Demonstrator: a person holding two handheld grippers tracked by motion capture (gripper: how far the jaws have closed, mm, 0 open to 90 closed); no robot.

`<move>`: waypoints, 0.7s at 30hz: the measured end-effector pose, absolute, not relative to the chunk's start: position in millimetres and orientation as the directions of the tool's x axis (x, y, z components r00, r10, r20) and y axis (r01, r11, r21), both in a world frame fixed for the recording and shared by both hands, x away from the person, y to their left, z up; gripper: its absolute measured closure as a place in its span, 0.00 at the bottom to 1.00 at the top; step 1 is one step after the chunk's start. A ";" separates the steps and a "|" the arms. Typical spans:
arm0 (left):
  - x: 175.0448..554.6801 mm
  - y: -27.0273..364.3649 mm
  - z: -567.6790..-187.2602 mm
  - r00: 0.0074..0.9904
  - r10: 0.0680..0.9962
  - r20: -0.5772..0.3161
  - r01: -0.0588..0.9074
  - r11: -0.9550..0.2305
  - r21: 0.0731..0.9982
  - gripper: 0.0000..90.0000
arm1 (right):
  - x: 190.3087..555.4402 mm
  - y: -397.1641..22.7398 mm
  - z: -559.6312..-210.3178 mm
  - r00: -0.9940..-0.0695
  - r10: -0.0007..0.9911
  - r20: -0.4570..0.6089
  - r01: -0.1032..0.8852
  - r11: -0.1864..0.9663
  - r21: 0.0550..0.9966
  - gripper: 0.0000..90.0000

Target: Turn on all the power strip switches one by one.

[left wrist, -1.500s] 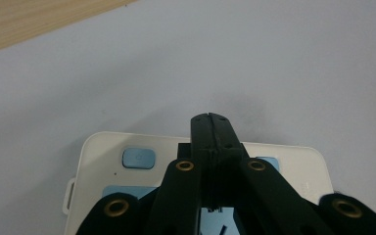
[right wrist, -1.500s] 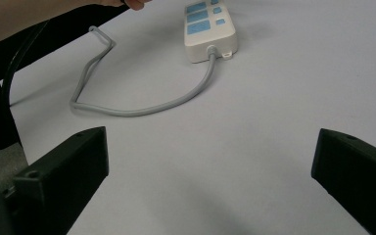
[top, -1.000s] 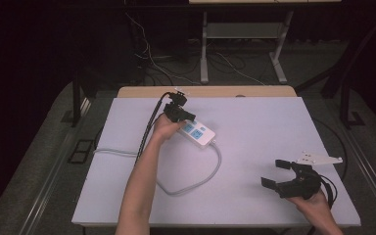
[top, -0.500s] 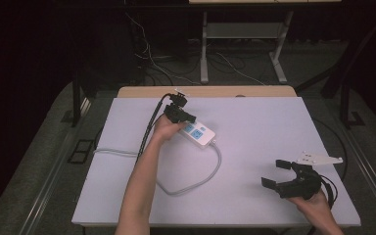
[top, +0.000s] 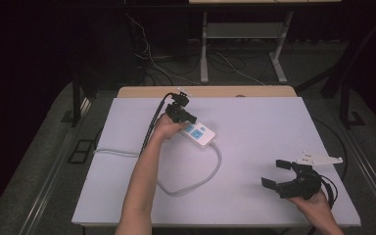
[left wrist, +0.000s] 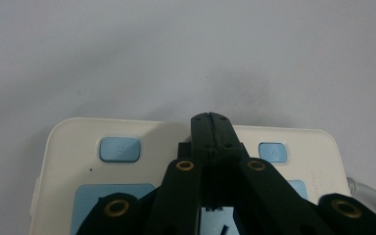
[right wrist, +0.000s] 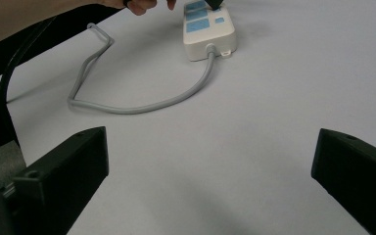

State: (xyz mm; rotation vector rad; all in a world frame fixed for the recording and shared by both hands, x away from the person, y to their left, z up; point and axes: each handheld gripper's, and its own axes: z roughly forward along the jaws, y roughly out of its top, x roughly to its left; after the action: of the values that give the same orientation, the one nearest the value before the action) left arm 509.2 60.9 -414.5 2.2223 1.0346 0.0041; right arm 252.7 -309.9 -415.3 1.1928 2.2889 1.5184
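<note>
1. Under the left claw, whose jaws are pressed together with nothing between them, part of the power strip is hidden: the black linkage covers the strip's middle, so whether the tips touch its face cannot be told in the left claw's own view.
2. At the bottom edge of that view the strip's blue panel is cut off, while two blue buttons show clearly on either side of the jaws.
3. From the high view, the left claw sits over the far end of the power strip, which lies on the white counter, left of its centre; the hand hides that end.
4. Compared with a second ago, both hands and the strip lie as they did; nothing has shifted.
5. Near the counter's right front corner, the right claw stands wide open and empty, well apart from the strip.
6. Its own view adds the grey cord looping from the strip's end, and cuts off the strip's far end.
</note>
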 end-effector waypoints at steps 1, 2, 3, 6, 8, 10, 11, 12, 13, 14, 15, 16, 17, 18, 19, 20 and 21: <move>509.2 61.1 -415.0 0.680 0.680 -0.274 0.681 -0.446 0.580 1.00 | 252.6 -310.3 -415.1 -0.675 0.678 0.292 0.530 0.170 0.830 0.00; 509.1 61.0 -415.1 0.679 0.681 -0.275 0.682 -0.446 0.580 1.00 | 252.6 -310.4 -415.1 -0.674 0.678 0.292 0.530 0.169 0.831 0.01; 508.9 60.6 -414.7 0.680 0.682 -0.269 0.680 -0.450 0.579 1.00 | 252.6 -310.4 -415.1 -0.674 0.678 0.292 0.530 0.169 0.831 0.01; 508.2 59.2 -414.6 0.681 0.686 -0.258 0.679 -0.458 0.573 1.00 | 252.5 -310.5 -415.0 -0.674 0.678 0.293 0.530 0.167 0.831 0.01; 507.8 58.9 -414.8 0.678 0.689 -0.258 0.680 -0.455 0.574 1.00 | 252.3 -310.5 -414.9 -0.674 0.678 0.293 0.529 0.166 0.832 0.01; 507.9 59.3 -414.9 0.676 0.689 -0.261 0.682 -0.452 0.575 1.00 | 252.3 -310.5 -414.8 -0.674 0.678 0.293 0.529 0.167 0.832 0.01; 507.5 59.4 -415.0 0.677 0.689 -0.260 0.681 -0.451 0.578 1.00 | 252.2 -310.5 -414.7 -0.673 0.679 0.293 0.529 0.166 0.832 0.01; 506.8 59.1 -415.1 0.675 0.691 -0.260 0.681 -0.447 0.580 1.00 | 252.1 -310.6 -414.6 -0.673 0.679 0.293 0.529 0.166 0.832 0.00; 506.6 59.1 -415.1 0.673 0.692 -0.261 0.682 -0.444 0.581 1.00 | 252.3 -310.7 -414.8 -0.673 0.679 0.293 0.529 0.165 0.832 0.01; 506.5 59.4 -415.0 0.675 0.689 -0.263 0.682 -0.448 0.578 1.00 | 252.4 -310.7 -414.9 -0.673 0.679 0.294 0.530 0.165 0.832 0.00; 506.2 59.2 -415.3 0.681 0.678 -0.277 0.684 -0.454 0.571 1.00 | 252.5 -310.7 -415.0 -0.673 0.679 0.293 0.529 0.165 0.832 0.00; 504.3 57.5 -414.9 0.689 0.676 -0.262 0.674 -0.465 0.573 1.00 | 252.5 -310.7 -415.0 -0.673 0.679 0.293 0.529 0.165 0.832 0.00; 502.7 56.3 -414.6 0.693 0.677 -0.246 0.666 -0.471 0.578 1.00 | 252.6 -310.5 -415.1 -0.673 0.679 0.294 0.530 0.166 0.832 0.00; 502.9 56.4 -414.6 0.692 0.677 -0.249 0.668 -0.470 0.578 1.00 | 252.7 -310.4 -415.2 -0.672 0.680 0.293 0.531 0.167 0.831 0.00; 503.3 57.1 -414.8 0.689 0.678 -0.255 0.672 -0.465 0.576 1.00 | 252.7 -310.3 -415.2 -0.672 0.680 0.291 0.530 0.168 0.831 0.00; 503.2 57.0 -414.8 0.689 0.679 -0.255 0.672 -0.465 0.576 1.00 | 252.8 -310.2 -415.1 -0.672 0.680 0.293 0.532 0.168 0.830 0.01; 502.6 56.4 -414.6 0.691 0.679 -0.247 0.668 -0.468 0.579 1.00 | 252.6 -310.4 -415.0 -0.672 0.680 0.294 0.531 0.165 0.831 0.01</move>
State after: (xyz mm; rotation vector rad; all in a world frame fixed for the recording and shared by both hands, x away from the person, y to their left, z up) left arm 502.6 56.4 -414.6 2.2361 1.0261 0.0233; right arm 252.6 -310.4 -415.0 1.1966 2.2813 1.5267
